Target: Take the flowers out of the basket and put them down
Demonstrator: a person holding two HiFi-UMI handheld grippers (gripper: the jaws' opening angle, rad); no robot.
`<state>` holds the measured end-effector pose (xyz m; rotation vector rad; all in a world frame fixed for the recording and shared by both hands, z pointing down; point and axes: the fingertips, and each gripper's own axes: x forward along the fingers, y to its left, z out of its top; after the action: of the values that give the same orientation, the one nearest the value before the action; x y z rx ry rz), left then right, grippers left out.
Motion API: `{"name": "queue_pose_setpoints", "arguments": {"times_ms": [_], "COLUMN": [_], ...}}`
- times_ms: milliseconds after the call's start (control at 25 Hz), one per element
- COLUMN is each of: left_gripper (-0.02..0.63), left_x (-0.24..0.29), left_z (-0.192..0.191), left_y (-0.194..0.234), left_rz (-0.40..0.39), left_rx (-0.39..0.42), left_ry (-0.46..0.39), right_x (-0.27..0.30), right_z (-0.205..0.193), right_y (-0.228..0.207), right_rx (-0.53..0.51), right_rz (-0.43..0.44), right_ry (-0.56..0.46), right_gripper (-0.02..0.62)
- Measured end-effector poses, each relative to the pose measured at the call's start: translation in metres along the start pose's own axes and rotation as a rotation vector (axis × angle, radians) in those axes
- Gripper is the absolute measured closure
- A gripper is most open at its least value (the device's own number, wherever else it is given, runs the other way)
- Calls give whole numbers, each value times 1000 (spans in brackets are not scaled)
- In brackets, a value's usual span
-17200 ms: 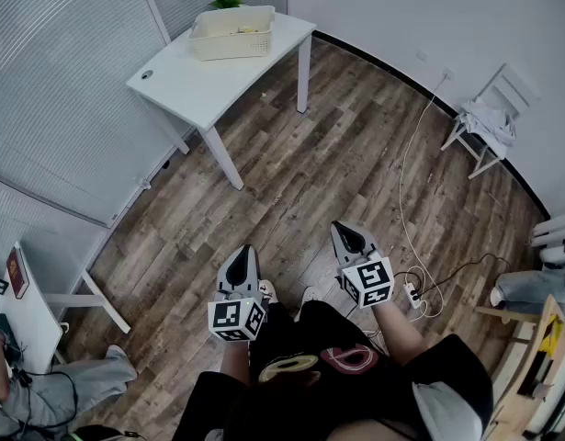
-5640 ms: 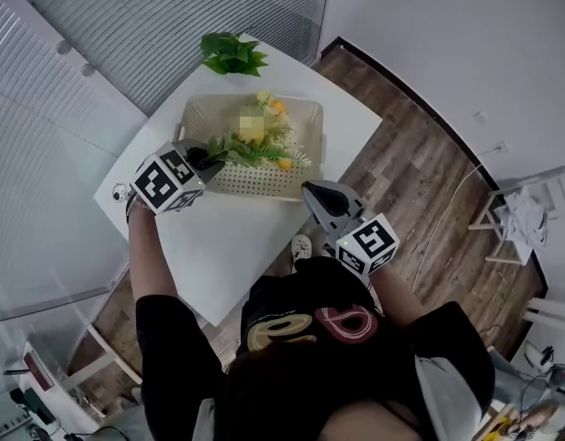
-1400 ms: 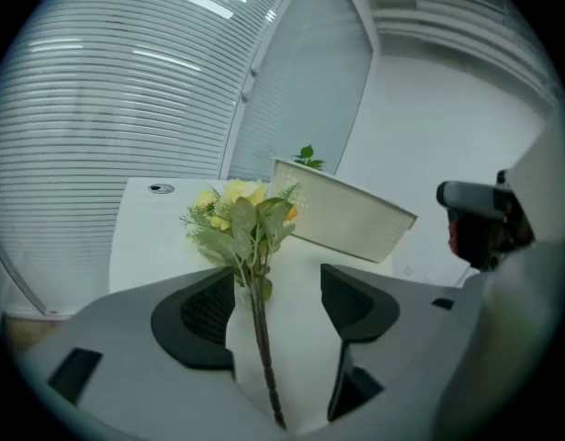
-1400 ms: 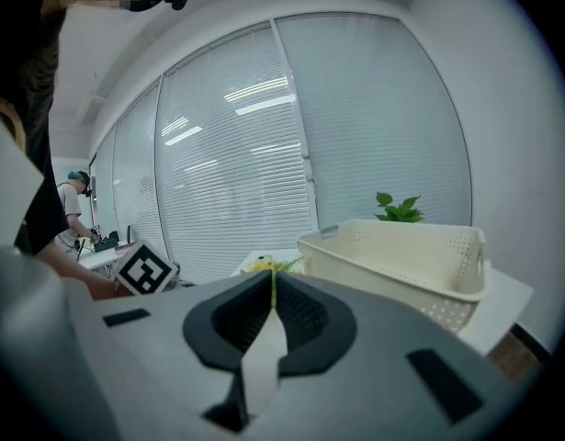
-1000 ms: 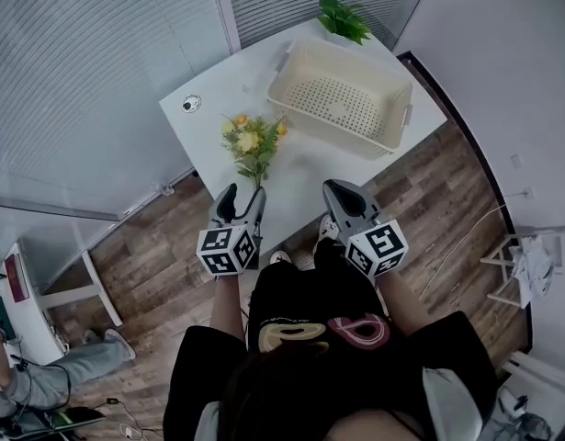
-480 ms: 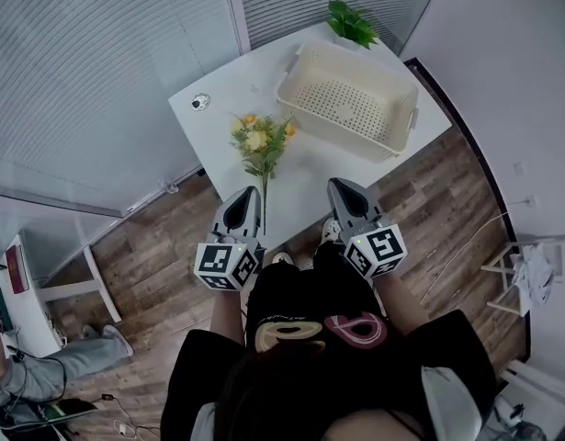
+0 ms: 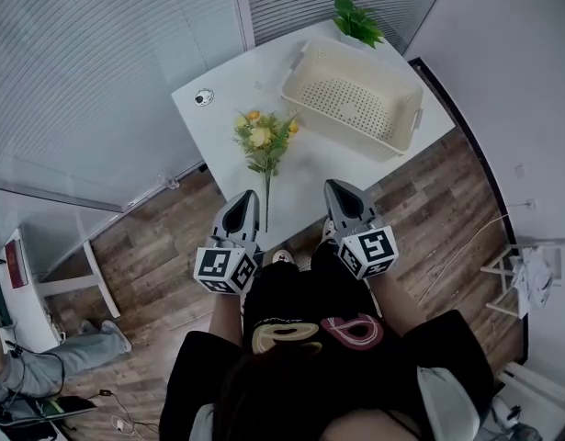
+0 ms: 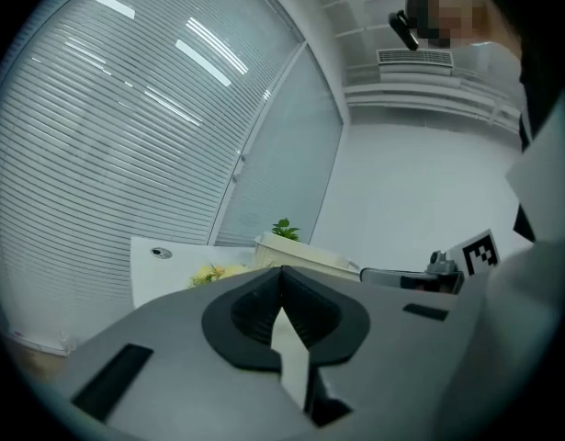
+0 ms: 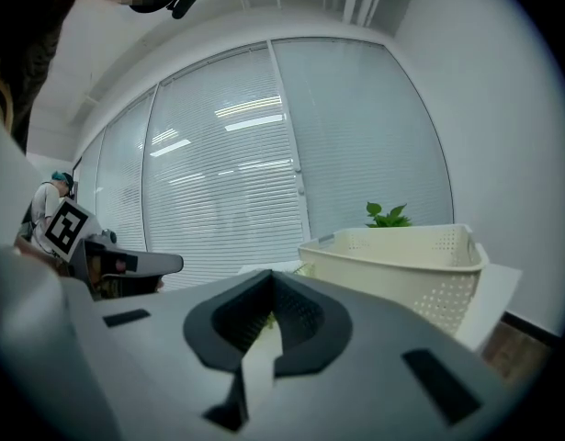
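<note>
A bunch of yellow and orange flowers (image 7: pixel 263 139) with green leaves lies flat on the white table (image 7: pixel 225 81), its long stem pointing at me. The cream perforated basket (image 7: pixel 355 99) stands empty to their right. My left gripper (image 7: pixel 246 200) hovers at the table's near edge, just short of the stem's end, shut with nothing in it. My right gripper (image 7: pixel 343 194) is level beside it, also shut and empty. In the left gripper view the jaws (image 8: pixel 282 269) meet, with the flowers (image 8: pixel 209 272) and basket (image 8: pixel 305 255) beyond. The right gripper view shows the jaws (image 9: pixel 271 274) together and the basket (image 9: pixel 401 255) ahead.
A small green potted plant (image 7: pixel 358 21) stands at the table's far corner behind the basket. A round cable hole (image 7: pixel 205 97) marks the table's left side. Window blinds run along the left. A second desk (image 7: pixel 25 283) and a seated person's legs (image 7: pixel 43 356) are at lower left.
The left gripper stood open around the stem's end a second ago; it has since shut and drawn back a little from the table. The flowers stay lying on the table.
</note>
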<state>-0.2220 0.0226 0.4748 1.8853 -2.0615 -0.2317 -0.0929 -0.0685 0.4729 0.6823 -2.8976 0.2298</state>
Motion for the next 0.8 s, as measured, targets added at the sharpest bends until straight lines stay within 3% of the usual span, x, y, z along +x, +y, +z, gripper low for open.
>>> {"name": "queue_pose_setpoints", "arguments": {"times_ms": [360, 800], "left_gripper": [589, 589], "left_x": [-7, -2], "left_z": [-4, -10], "left_y": [12, 7], "left_rz": [39, 27], "left_rx": [40, 110], "left_ry": [12, 49], "right_x": [-1, -1], "right_z": [-4, -5], "right_y": [0, -2], "right_rx": [-12, -18], "right_rz": [-29, -60], "right_ry": [6, 1], "right_gripper": [588, 588]}}
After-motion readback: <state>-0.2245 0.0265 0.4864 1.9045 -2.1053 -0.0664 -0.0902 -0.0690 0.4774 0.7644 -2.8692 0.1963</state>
